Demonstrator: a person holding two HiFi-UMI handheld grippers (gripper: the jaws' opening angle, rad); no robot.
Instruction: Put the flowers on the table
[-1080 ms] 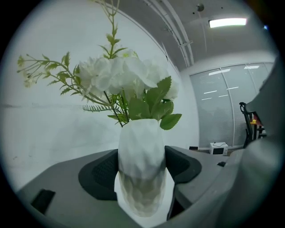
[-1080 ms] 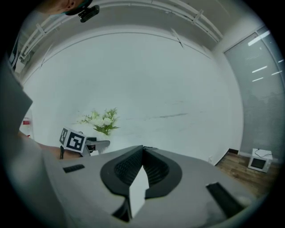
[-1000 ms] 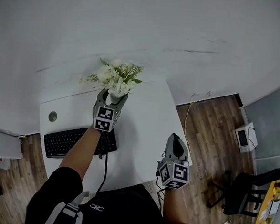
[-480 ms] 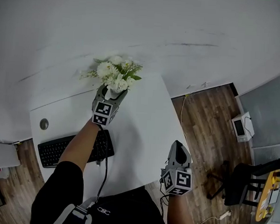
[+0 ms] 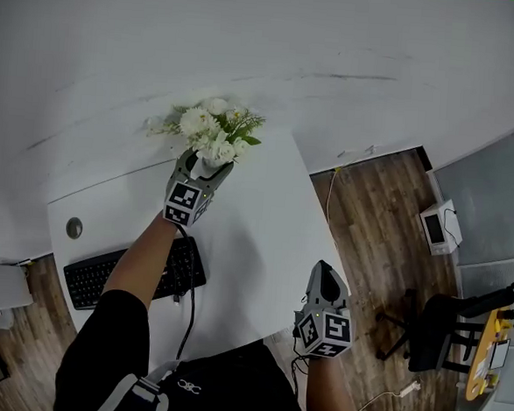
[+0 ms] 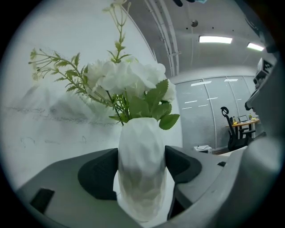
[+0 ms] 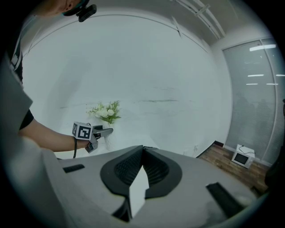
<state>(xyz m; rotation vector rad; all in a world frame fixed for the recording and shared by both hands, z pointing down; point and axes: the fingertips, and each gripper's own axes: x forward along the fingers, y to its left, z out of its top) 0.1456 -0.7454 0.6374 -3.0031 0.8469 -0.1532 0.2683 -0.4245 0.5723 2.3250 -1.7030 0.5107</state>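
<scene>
White flowers with green leaves (image 5: pixel 211 127) stand in a white faceted vase (image 6: pixel 141 173). My left gripper (image 5: pixel 205 166) is shut on the vase, its two dark pads pressing the vase's sides in the left gripper view. It holds the vase upright over the far edge of the white table (image 5: pixel 255 235), close to the wall. Whether the vase's base touches the table is hidden. My right gripper (image 5: pixel 323 271) is shut with nothing in it, at the table's near right corner. From the right gripper view, the flowers (image 7: pixel 106 111) and the left gripper (image 7: pixel 104 131) show at far left.
A black keyboard (image 5: pixel 134 272) lies on the table's left part, with a round cable hole (image 5: pixel 74 228) behind it. The white wall runs right behind the table. On the wooden floor to the right are a small white device (image 5: pixel 437 228) and an office chair (image 5: pixel 446 332).
My left gripper has carried the vase farther out toward the wall. My right gripper has drawn back toward the table's near edge.
</scene>
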